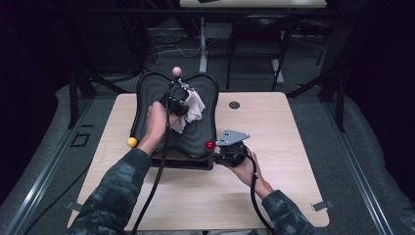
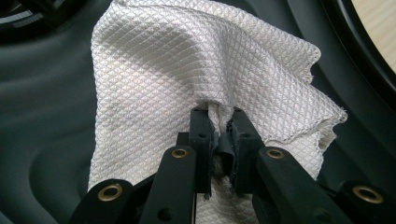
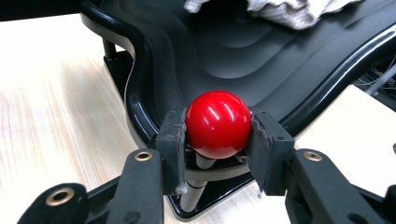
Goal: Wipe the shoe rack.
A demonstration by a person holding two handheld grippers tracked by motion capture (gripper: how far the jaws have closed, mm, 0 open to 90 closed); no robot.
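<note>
A black contoured tray (image 1: pixel 147 105) with wavy ridges stands on the wooden table (image 1: pixel 274 147). Ball knobs stick out at its corners: red (image 1: pixel 210 145), yellow (image 1: pixel 131 142) and pink (image 1: pixel 177 71). My left gripper (image 1: pixel 182 100) is over the tray's upper middle, shut on a white quilted cloth (image 1: pixel 193 111). In the left gripper view the cloth (image 2: pixel 187 70) bunches between the closed jaws of the left gripper (image 2: pixel 219 128) and drapes onto the tray (image 2: pixel 42 121). My right gripper (image 3: pixel 217 135) is shut on the red ball (image 3: pixel 218 122) at the tray's near right corner.
A small dark round hole (image 1: pixel 234 105) sits in the table right of the tray. Table legs, cables and a second table's frame (image 1: pixel 203 39) stand beyond the far edge. Grey floor and rails flank the table on both sides.
</note>
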